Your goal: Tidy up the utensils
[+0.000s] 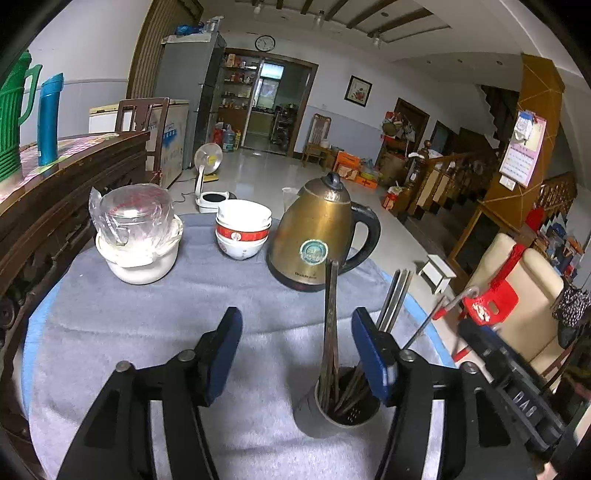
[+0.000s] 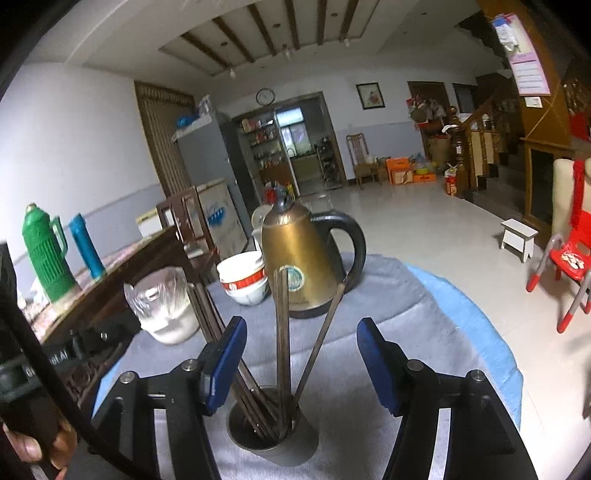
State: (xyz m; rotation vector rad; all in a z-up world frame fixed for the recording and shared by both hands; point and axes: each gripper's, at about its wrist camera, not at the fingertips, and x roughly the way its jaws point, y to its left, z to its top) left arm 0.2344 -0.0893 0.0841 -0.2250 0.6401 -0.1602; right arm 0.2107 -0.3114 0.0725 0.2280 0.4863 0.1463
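Left gripper [image 1: 297, 350] and right gripper [image 2: 301, 360]: jaws open, empty. Dark wooden chopsticks [image 2: 282, 332] stand in the dark metal cylindrical holder [image 2: 273, 439], near the brass-coloured electric kettle [image 2: 303, 254].

Pale tiled floor [image 1: 266, 173], beamed ceiling [image 2: 258, 33].

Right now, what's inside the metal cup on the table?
The cup holds a bunch of dark chopsticks standing on end and leaning outward. Their lower ends and the cup's bottom are hidden by the wall and shadow.
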